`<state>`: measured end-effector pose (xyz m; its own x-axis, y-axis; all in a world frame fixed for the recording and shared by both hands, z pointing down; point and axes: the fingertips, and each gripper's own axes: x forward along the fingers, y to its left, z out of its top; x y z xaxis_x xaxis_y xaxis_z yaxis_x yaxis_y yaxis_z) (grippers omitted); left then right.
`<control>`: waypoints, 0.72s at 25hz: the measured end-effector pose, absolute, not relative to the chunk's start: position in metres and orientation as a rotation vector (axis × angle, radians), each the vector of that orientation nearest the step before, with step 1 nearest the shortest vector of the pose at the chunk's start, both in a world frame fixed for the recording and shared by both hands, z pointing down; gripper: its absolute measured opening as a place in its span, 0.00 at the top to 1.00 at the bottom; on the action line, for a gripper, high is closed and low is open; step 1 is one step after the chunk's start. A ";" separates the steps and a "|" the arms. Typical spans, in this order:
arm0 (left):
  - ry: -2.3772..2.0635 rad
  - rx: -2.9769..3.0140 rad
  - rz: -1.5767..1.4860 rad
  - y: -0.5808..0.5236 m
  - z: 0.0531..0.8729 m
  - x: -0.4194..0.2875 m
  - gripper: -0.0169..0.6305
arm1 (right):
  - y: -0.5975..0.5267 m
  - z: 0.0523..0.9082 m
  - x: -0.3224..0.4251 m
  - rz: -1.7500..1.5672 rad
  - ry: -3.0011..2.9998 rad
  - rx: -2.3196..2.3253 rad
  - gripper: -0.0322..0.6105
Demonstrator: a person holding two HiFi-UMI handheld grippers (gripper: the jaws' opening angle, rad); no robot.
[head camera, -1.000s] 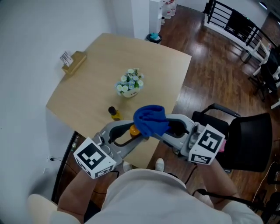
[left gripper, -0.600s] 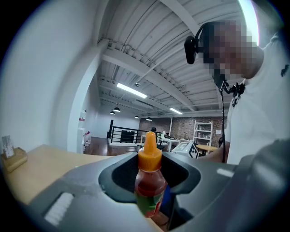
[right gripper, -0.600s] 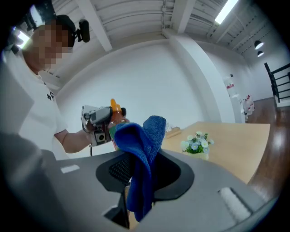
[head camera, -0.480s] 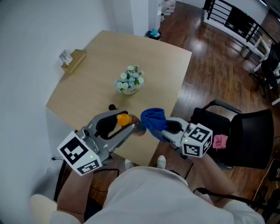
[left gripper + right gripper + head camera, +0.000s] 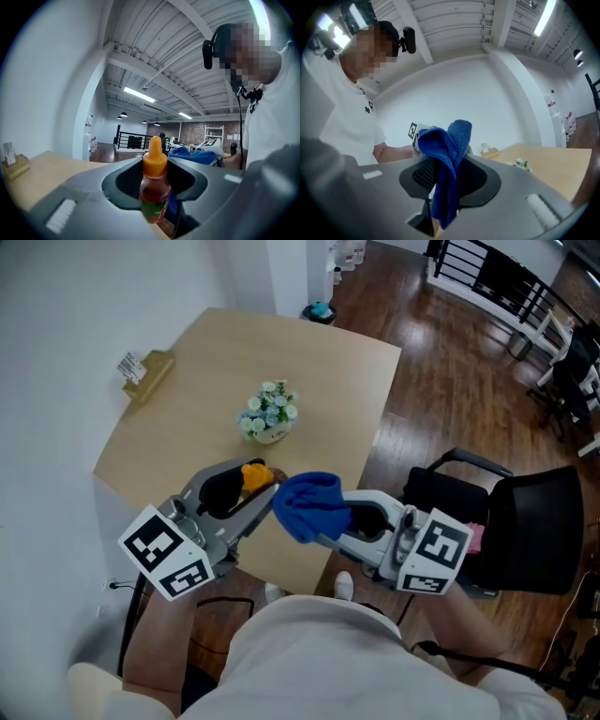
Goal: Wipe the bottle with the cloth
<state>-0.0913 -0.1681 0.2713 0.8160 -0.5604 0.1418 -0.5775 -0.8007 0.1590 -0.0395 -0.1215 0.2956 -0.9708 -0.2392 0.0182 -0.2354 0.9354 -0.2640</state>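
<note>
The left tongs (image 5: 251,486) pinch the bottle (image 5: 153,187) upright, over the near edge of the worktop (image 5: 187,418). The right tongs (image 5: 443,185) are pressed on a blue cloth (image 5: 449,140), bunched just right of the left tongs. This looks like the approach to wiping. Next, the cloth needs pressing against the bottle's side and rubbing along it. From the head view the bottle's body is hidden by tongs and cloth, so I cannot tell whether they touch.
</note>
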 end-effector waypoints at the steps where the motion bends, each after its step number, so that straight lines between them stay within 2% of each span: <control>1: -0.884 2.805 0.117 -0.169 0.269 -0.090 0.73 | -0.122 0.303 -0.039 -0.437 3.082 -0.387 0.77; 11: -0.932 2.835 0.113 -0.169 0.253 -0.098 0.73 | -0.124 0.390 -0.025 -0.657 3.161 -0.529 0.77; 18: -0.975 2.835 0.185 -0.165 0.264 -0.091 0.73 | -0.087 0.334 -0.056 -0.431 3.173 -0.377 0.77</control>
